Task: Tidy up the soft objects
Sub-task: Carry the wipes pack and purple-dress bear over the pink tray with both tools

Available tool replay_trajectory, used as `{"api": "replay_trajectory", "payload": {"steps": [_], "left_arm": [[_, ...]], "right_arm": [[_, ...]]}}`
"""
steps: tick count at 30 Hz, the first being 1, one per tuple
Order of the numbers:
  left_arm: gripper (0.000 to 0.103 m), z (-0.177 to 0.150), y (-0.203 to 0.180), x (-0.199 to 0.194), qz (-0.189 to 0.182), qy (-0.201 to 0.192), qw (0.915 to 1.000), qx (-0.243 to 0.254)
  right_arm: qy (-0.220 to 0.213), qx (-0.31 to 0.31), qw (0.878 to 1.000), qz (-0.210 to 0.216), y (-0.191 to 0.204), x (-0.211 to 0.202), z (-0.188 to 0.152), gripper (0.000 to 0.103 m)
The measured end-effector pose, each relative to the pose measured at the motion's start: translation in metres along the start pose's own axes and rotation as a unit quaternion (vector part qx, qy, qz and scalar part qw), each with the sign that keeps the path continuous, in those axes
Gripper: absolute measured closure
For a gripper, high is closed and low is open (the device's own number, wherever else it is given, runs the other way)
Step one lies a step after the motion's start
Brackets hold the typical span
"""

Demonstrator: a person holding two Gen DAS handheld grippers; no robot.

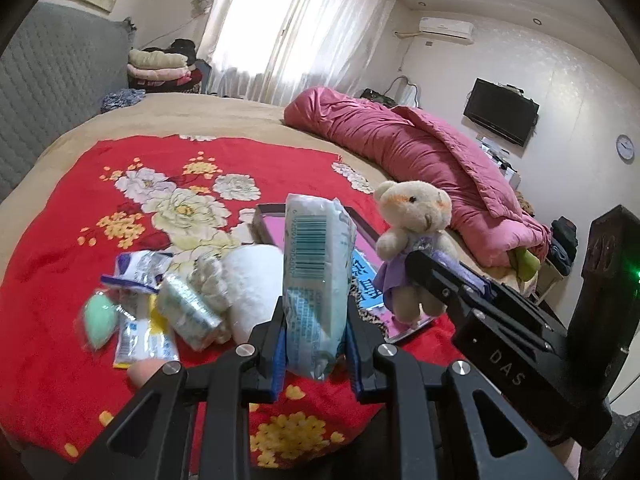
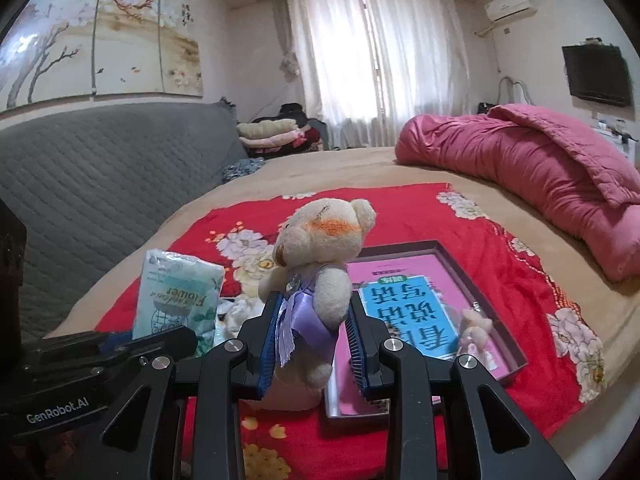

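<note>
My left gripper [image 1: 316, 354] is shut on a pale blue tissue pack [image 1: 318, 272] and holds it upright above the red floral blanket [image 1: 80, 208]. The pack also shows in the right wrist view [image 2: 178, 300]. My right gripper [image 2: 314, 348] is shut on a cream teddy bear in a purple dress [image 2: 320, 276], held above the near edge of a shallow dark-rimmed tray [image 2: 452, 258] with a pink and blue book in it. The bear also shows in the left wrist view [image 1: 412, 236]. A second small plush [image 2: 476, 330] lies in the tray.
On the blanket to the left lie a white plush [image 1: 252, 284], a clear-wrapped pack [image 1: 186, 308], a green sponge in wrap [image 1: 99, 316] and small sachets [image 1: 140, 276]. A rolled pink quilt [image 1: 420, 156] lies along the right. A grey headboard [image 2: 100, 168] stands left.
</note>
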State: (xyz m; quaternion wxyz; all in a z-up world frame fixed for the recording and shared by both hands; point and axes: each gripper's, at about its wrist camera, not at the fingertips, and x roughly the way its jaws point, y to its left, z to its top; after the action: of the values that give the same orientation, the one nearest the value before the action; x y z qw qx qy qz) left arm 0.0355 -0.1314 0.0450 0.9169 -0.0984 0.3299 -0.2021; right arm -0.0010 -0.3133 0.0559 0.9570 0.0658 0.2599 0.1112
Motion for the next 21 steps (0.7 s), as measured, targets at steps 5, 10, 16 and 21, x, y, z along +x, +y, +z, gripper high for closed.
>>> {"api": "replay_trajectory", "payload": {"steps": [5,10,16,21], "left_arm": [[0.078,0.006,-0.013,0.014,-0.007,0.005,0.9999,0.008],[0.078,0.009,-0.027,0.029,-0.015,0.016,0.9996,0.018],[0.078,0.012,-0.037,0.047,-0.022,0.028,0.9991,0.024],[0.078,0.014,-0.043,0.062,-0.027,0.038,0.9984,0.031]], "right_arm": [[-0.003,0.005,1.0,-0.018,-0.012,-0.001,-0.001,0.072],[0.0,0.028,0.999,-0.04,-0.037,0.001,-0.002,0.072],[0.001,0.042,0.997,-0.064,-0.059,0.003,-0.005,0.072],[0.002,0.057,0.995,-0.081,-0.077,0.005,-0.008,0.072]]}}
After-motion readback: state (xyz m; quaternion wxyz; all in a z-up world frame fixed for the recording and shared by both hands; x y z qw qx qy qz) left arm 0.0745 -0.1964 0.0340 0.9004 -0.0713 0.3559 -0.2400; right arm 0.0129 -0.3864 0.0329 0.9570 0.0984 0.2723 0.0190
